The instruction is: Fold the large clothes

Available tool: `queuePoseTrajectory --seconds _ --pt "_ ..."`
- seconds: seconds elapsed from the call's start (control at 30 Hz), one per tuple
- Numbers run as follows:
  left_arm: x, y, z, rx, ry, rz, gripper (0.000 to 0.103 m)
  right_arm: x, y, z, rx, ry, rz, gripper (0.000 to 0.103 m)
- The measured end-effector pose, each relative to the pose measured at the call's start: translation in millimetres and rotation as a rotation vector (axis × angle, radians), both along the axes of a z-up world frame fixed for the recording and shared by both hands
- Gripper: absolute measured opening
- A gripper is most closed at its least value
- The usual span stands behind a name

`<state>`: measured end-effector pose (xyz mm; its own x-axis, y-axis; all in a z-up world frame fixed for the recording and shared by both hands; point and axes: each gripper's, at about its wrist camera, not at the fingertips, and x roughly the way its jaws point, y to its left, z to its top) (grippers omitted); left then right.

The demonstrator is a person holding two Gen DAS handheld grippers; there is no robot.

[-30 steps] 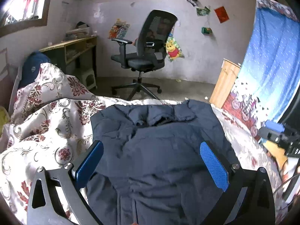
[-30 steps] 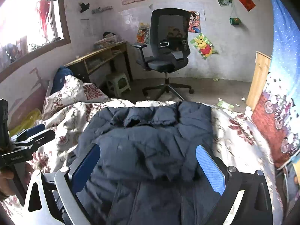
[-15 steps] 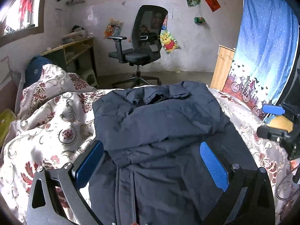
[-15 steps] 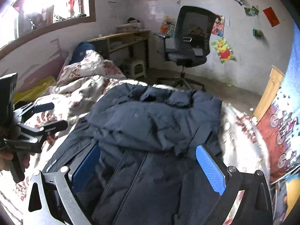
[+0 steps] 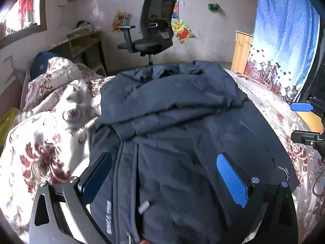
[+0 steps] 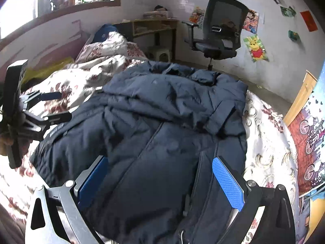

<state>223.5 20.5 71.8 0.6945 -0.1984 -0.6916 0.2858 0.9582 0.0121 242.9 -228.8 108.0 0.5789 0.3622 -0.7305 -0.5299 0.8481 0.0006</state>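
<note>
On the bed (image 5: 46, 134): jacket (image 5: 178, 134), top part now folded down. Left gripper (image 5: 164, 181) and right gripper (image 6: 160, 181) have pulled back, fingers wide, empty; next fold pending.

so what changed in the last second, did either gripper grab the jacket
No grab. Both grippers drew back toward the jacket's near hem and now look down on more of it. The left gripper and right gripper stayed open. The jacket kept its fold, sleeves across the chest, on the quilt.
</note>
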Motion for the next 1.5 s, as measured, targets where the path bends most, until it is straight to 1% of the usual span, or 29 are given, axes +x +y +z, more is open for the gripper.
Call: queuePoseTrajectory --seconds 0.1,0.2,0.27,0.43,0.53,0.67,0.83,1.03,1.07,1.2,1.37,1.5 --pt "-13.6 -2.5 -10.3 0.016 0.010 -0.011 0.101 -9.8 -4.8 -10.1 -0.015 0.008 0.039 0.103" --pt "-25.9 -4.6 -22.8 0.031 0.052 -0.021 0.101 -22.7 -9.2 -24.2 -0.048 0.005 0.084 0.103" --pt "-35.1 -6.8 -29.7 0.043 0.066 -0.028 0.101 -29.1 -11.8 -34.0 -0.064 0.019 0.098 0.103" --pt "-59.5 -11.0 -47.3 0.076 0.095 -0.082 0.101 -40.9 -18.9 -62.4 -0.101 0.101 0.127 0.103" --pt "-69.7 -11.0 -61.0 0.093 0.142 -0.110 0.101 -50.1 -23.0 -76.6 -0.124 0.142 0.137 0.103" --pt "-80.0 -10.2 -79.5 0.127 0.185 -0.108 0.101 -62.6 -27.9 -92.0 -0.160 0.177 0.150 0.103" --pt "-90.3 -7.0 -91.1 0.137 0.204 -0.108 0.101 -70.2 -31.1 -110.2 -0.195 0.226 0.151 0.103" --pt "-100.6 -7.1 -100.0 0.155 0.221 -0.115 0.101 -82.3 -25.3 -132.4 -0.278 0.231 0.202 0.103" --pt "-101.1 -6.9 -101.2 0.156 0.222 -0.116 0.101 -84.7 -24.1 -134.7 -0.288 0.227 0.209 0.103" --pt "-105.2 -7.7 -106.5 0.182 0.213 -0.134 0.101 -98.7 -15.1 -146.1 -0.388 0.165 0.255 0.103" --pt "-109.8 -9.0 -115.5 0.236 0.193 -0.158 0.101 -109.2 -6.2 -167.3 -0.549 0.074 0.253 0.103" --pt "-110.0 -8.1 -117.2 0.232 0.193 -0.159 0.101 -115.5 -0.3 -173.8 -0.599 -0.017 0.250 0.103"
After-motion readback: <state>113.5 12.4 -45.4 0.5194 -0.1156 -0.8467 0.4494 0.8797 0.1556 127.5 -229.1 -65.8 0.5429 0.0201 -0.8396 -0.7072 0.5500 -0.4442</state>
